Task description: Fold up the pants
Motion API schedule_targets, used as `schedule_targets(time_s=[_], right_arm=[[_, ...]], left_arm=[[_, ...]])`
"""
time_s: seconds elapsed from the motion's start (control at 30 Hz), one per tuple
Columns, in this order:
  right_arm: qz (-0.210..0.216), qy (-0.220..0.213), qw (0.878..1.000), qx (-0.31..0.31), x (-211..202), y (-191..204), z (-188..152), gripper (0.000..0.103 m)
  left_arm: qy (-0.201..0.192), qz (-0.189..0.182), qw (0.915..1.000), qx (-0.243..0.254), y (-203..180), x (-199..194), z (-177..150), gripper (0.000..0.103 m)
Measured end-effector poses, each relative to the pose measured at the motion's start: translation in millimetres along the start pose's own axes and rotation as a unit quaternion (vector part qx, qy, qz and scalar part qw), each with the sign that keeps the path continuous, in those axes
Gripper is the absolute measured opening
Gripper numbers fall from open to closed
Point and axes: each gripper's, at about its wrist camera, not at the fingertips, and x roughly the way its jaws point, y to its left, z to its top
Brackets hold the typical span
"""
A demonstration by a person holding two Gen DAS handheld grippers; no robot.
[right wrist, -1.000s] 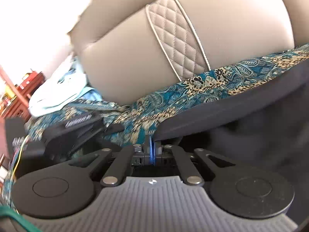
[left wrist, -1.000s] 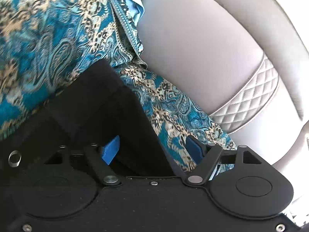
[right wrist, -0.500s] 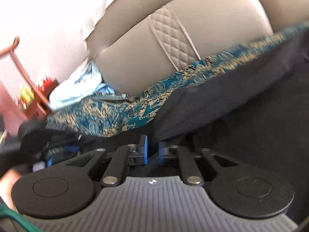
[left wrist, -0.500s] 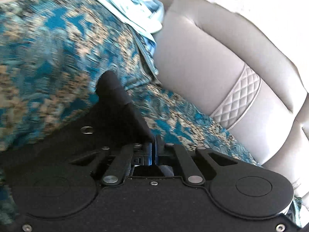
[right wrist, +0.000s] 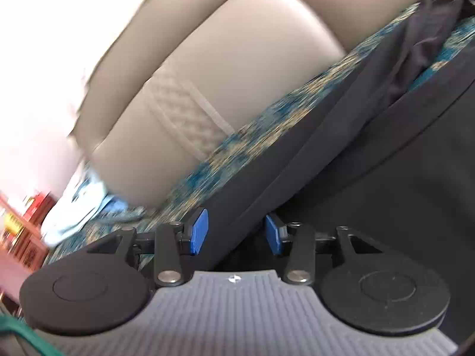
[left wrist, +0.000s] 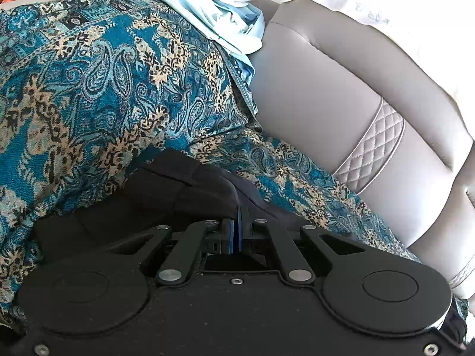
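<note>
The pants (left wrist: 190, 190) are lying across the seat of the sofa (left wrist: 326, 95), on top of a teal paisley throw (left wrist: 89, 83) that's covering most of the cushion. They're dark, nearly black, and in the right wrist view they're filling the whole right half of the picture (right wrist: 386, 163), with a folded edge running diagonally from near left to far right.

The sofa itself is sitting behind everything, pale beige leather with a quilted strip (left wrist: 374, 148) running down the backrest. The throw is draping over the seat and bunching up on the left. A light blue garment (left wrist: 219, 14) is lying crumpled at the far end, up against the backrest.

The left gripper (left wrist: 238, 222) is pressing its blue pads tightly together on a raised bit of the pants, so the fabric is humping up just beyond the tips. The right gripper (right wrist: 236, 233) has just been opening; its blue fingers (right wrist: 199, 231) are standing well apart now, and the pants edge is passing between them without either pad squeezing it. The right wrist view is pretty motion-blurred, so fine detail over there is hard to make out.
</note>
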Motion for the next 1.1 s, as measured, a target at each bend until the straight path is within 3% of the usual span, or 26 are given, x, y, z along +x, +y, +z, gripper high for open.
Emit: schedule_targets(time_s=[0.2, 0.37, 0.5, 0.67, 0.77, 0.9, 0.97, 1.03, 1.1], right_arm=[[-0.069, -0.041, 0.996, 0.047, 14.8, -41.1, 46.7, 0.059], [-0.134, -0.081, 0.984, 0.084, 24.6, -78.4, 94.5, 0.056], [-0.183, -0.108, 0.973, 0.085, 28.3, -105.1, 129.5, 0.056], [-0.223, -0.109, 0.967, 0.065, 37.0, -130.3, 165.4, 0.049], [-0.260, -0.097, 0.959, 0.058, 43.3, -146.5, 188.0, 0.037], [-0.305, -0.072, 0.949, 0.037, 55.1, -159.5, 221.9, 0.032], [-0.333, -0.058, 0.941, 0.024, 59.9, -164.0, 240.7, 0.021], [-0.336, -0.054, 0.939, 0.043, 59.2, -171.7, 254.3, 0.009], [-0.329, -0.063, 0.941, 0.056, 49.6, -176.9, 262.1, 0.009]], left_arm=[[-0.004, 0.004, 1.0000, 0.002, 1.6, -1.6, 4.7, 0.003], [-0.002, 0.014, 0.9999, 0.003, 5.2, 3.2, 5.8, 0.003], [0.002, 0.023, 0.9997, 0.005, 9.8, 8.1, 6.7, 0.003], [0.004, 0.038, 0.9992, 0.013, 11.1, 13.7, 7.6, 0.003], [0.005, 0.046, 0.9988, 0.018, 10.8, 17.4, 7.7, 0.003], [0.005, 0.056, 0.9980, 0.028, 10.2, 22.1, 8.2, 0.003], [0.006, 0.061, 0.9977, 0.028, 9.9, 24.9, 8.1, 0.003], [0.008, 0.064, 0.9975, 0.027, 9.4, 27.4, 7.9, 0.003], [0.010, 0.063, 0.9976, 0.028, 8.4, 28.9, 8.2, 0.004]])
